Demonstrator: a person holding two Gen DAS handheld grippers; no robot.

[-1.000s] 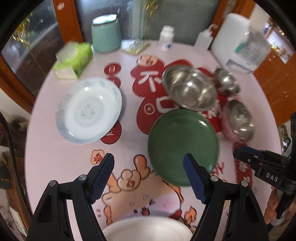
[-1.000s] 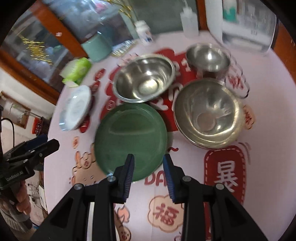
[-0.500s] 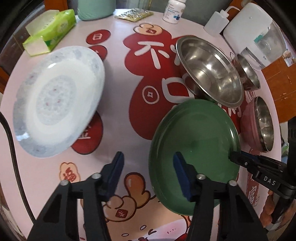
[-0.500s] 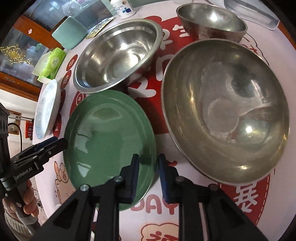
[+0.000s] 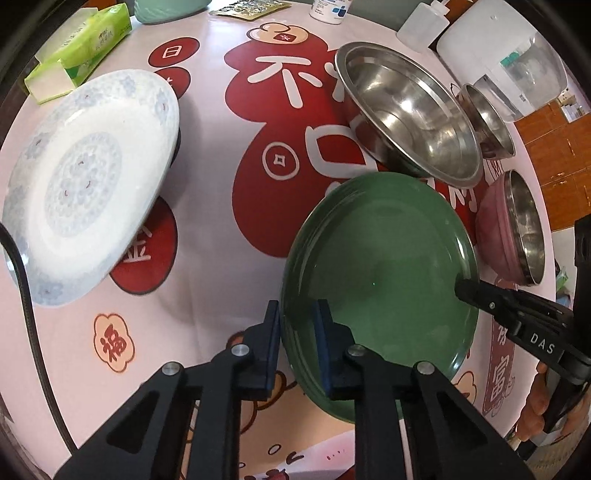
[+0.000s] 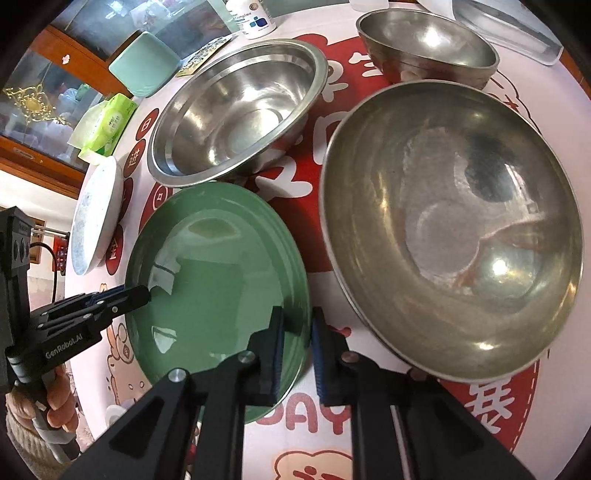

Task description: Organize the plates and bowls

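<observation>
Nearest the cameras is the green plate (image 5: pixel 384 280), the landmark for everything else. The left gripper (image 5: pixel 297 321) straddles its near-left rim, one pad outside and one inside; its jaws have just been closing and now pinch that rim. The right gripper (image 6: pixel 297 332) sits on the opposite, near-right rim in the same way, its jaws also just closing, now clamped on the edge. So the plate is held from both sides while it rests on the printed tablecloth (image 5: pixel 207 229).

Judging from this, the step in hand is the grasp of the green plate, complete or nearly so; the lift has not begun. The next move likely calls for both hands to rise together and level, since a glazed rim pinched at two small spots could slip or tip if one side leads.

Just right of the plate stands the large steel bowl (image 6: pixel 450 229), its rim near the right gripper, so the lift needs clearance there. Just beyond the plate is a second steel bowl (image 6: pixel 236 110), close to its far edge. Well to its left lies the white patterned plate (image 5: pixel 85 184), a plausible stacking spot. Farther right and back sits a small steel bowl (image 6: pixel 424 44). Farthest off, at the table's back edge, are a tissue pack (image 5: pixel 85 48) and a white bottle (image 6: pixel 251 14).
</observation>
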